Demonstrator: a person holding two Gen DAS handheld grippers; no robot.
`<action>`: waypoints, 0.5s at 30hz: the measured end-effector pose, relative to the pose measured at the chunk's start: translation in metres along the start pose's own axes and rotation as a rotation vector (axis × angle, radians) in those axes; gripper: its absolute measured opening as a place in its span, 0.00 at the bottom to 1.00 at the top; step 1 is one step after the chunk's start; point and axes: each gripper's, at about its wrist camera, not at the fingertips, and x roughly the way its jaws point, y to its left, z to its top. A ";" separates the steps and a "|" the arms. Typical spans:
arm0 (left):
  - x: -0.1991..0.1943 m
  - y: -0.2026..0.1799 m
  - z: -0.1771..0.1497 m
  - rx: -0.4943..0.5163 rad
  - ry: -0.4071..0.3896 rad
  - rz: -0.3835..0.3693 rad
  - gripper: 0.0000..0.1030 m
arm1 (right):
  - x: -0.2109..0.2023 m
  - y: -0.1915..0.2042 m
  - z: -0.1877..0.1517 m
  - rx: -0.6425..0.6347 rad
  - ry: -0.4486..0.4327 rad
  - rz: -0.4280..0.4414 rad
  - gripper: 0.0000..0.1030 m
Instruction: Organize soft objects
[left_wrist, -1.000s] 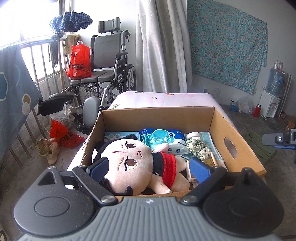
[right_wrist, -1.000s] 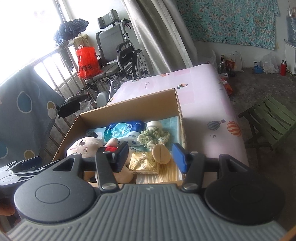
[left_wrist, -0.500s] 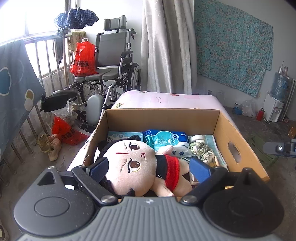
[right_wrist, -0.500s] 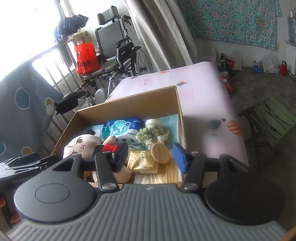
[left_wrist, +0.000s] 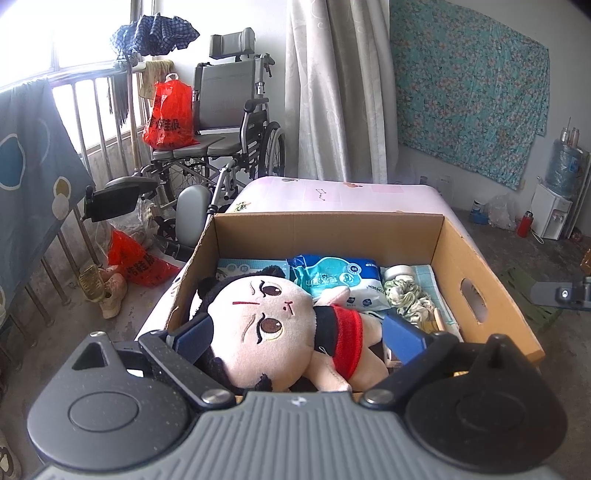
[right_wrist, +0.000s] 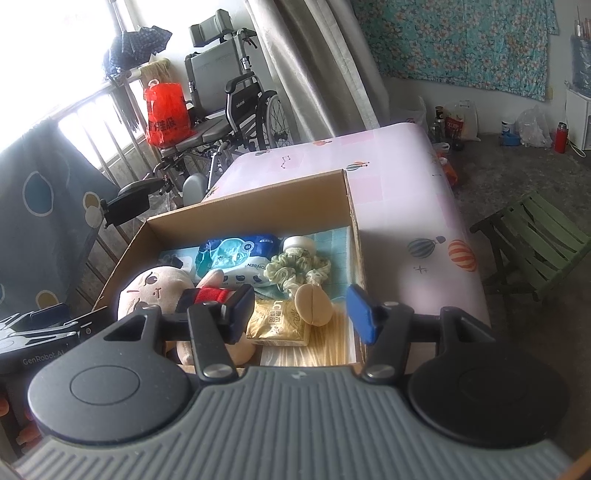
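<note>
Cardboard box (left_wrist: 476, 258) on a pink table (right_wrist: 399, 192), holding a plush doll (left_wrist: 280, 332), a wipes pack (right_wrist: 236, 258), a green scrunchie (right_wrist: 295, 267) and a gold packet (right_wrist: 277, 323). Left gripper (left_wrist: 299, 334) stands spread, its 2 blue pads (left_wrist: 194, 332) flanking the doll's head and legs without pressing. Right gripper (right_wrist: 301, 314) is half spread and empty, the gold packet and a tan puff (right_wrist: 314, 304) lying just beyond, between its pads.

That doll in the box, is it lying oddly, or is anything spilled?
Nothing is spilled or damaged. The plush doll lies on its side in the cardboard box, its arm resting over the blue wipes pack. That looks like ordinary clutter.
</note>
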 end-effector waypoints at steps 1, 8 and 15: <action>0.000 0.000 0.000 0.001 0.002 0.000 0.96 | 0.000 0.000 0.000 -0.002 0.001 0.000 0.53; 0.000 0.000 -0.002 0.002 0.001 0.001 0.98 | 0.003 0.002 0.000 -0.015 0.006 0.002 0.54; 0.002 -0.002 -0.001 0.013 0.003 0.002 0.98 | 0.004 0.002 0.000 -0.019 0.010 -0.003 0.56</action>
